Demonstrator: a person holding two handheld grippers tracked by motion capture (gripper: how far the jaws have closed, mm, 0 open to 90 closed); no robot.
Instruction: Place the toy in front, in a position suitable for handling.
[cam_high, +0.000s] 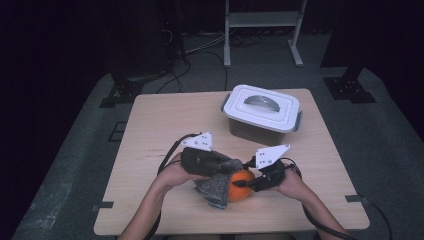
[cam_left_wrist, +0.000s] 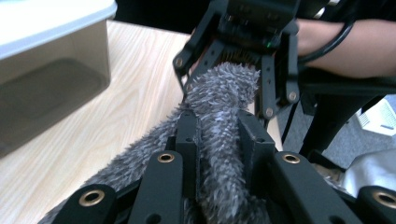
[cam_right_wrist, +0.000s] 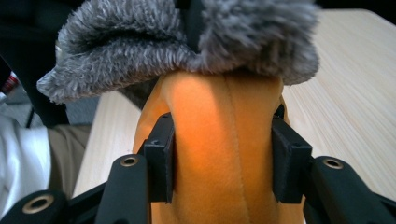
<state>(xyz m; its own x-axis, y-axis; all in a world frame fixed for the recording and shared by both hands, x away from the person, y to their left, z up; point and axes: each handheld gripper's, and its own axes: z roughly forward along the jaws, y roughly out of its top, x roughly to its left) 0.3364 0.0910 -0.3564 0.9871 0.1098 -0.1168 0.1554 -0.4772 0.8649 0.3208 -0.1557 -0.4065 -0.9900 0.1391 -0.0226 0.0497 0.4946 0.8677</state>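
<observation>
Near table edge: left gripper (cam_high: 227, 166) clamped on grey fuzzy cloth (cam_high: 212, 192); right gripper (cam_high: 245, 183) squeezing orange plush ball (cam_high: 241, 185), cloth draped over its top. Judged partway: ball half covered. Lidded white box (cam_high: 261, 115) behind, lid on.

hidden: grey fuzzy cloth (cam_high: 216, 186) covers round orange plush ball (cam_high: 242, 184) at its 9 o'clock side | cut off: translucent lidded plastic box (cam_left_wrist: 44, 65) at 10 o'clock, left gripper view | cut off: ball's underside, right gripper view
</observation>
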